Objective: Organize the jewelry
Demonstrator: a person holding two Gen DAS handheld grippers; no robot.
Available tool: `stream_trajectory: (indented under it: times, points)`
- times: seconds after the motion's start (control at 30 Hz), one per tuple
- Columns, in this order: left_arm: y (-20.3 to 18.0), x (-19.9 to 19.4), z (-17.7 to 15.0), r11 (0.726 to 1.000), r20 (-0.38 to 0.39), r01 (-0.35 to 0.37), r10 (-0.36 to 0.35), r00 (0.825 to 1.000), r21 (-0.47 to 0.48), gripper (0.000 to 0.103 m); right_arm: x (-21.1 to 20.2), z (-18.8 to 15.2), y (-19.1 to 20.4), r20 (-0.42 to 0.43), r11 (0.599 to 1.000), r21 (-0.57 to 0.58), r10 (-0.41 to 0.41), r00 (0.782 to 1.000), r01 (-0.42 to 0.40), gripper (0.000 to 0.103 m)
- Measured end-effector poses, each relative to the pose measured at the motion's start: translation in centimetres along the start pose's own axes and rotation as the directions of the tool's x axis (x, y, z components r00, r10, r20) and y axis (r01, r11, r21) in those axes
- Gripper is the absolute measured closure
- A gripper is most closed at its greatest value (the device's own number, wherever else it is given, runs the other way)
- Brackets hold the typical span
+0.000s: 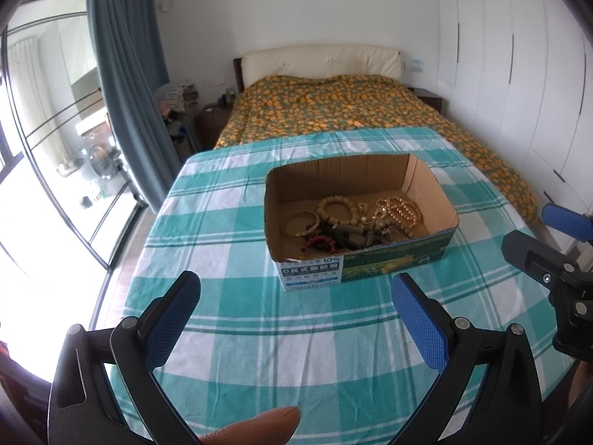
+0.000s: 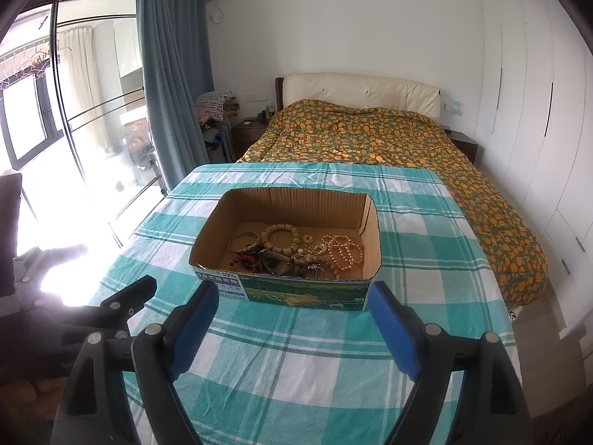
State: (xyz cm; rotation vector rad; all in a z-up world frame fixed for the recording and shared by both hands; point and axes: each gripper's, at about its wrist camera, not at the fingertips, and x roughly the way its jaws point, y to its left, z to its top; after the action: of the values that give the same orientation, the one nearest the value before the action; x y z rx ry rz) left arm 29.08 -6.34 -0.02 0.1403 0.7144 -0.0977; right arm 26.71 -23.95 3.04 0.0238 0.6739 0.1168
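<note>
From my left wrist camera, I see my left gripper point(image 1: 296, 319) low over the near part of the checked tablecloth point(image 1: 229, 222). Its jaws stand wide and hold nothing. A fingertip point(image 1: 259, 428) shows at the bottom edge. The cardboard box point(image 1: 430, 185) sits near the middle of the cloth, a bit toward the right edge. The jewelry is all in a pile at the box's near side. I see a wooden bead bracelet point(image 1: 335, 207), gold bangles point(image 1: 305, 222), a pearl strand point(image 1: 402, 213) and red beads point(image 1: 320, 241). My right gripper point(image 1: 545, 244) peeks in at the right edge.

From my right wrist camera, my right gripper point(image 2: 294, 324) is just in front of the box's near wall. Its jaws are wide too, with nothing in them. The pile point(image 2: 296, 252) looks tangled.

I think these things are light and small. The bangles are stiff and slippery, so I would pinch one across its rim. The bead bracelet is chunky and easy to hold. The pearl strand is floppy and may drag other bits along, so I would lift it slowly by one loop.
</note>
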Motion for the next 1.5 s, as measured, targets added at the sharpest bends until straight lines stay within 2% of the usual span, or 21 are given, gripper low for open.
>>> stream_trajectory:
  times: [0.13,0.43,0.77,1.17,1.5]
  points:
    - [0.4,-1.1,0.1,1.000,0.005,0.021,-0.021,1.000,-0.021,0.000,-1.0,0.2,0.7,0.011,1.000,0.000,0.005,1.000,-0.005,0.018]
    - [0.9,-1.2,0.1,0.997,-0.027,0.007,-0.009,1.000,-0.074,0.000,-1.5,0.2,0.3,0.024,1.000,0.010,-0.019,1.000,0.019,0.018]
    - [0.8,-1.3,-0.2,0.997,-0.033,-0.007,0.004,0.999,-0.074,0.000,-1.7,-0.1,0.2,0.017,0.998,-0.002,-0.066,0.998,0.066,0.018]
    - [1.1,-1.9,-0.1,0.995,-0.015,-0.017,0.016,1.000,-0.097,0.000,-2.5,0.1,0.8,0.028,0.997,-0.019,-0.073,0.997,0.074,0.018]
    - [0.7,-2.4,0.0,0.997,-0.001,-0.022,0.022,1.000,-0.077,0.000,-3.1,0.3,0.8,0.044,0.997,-0.015,-0.070,0.997,0.070,0.018]
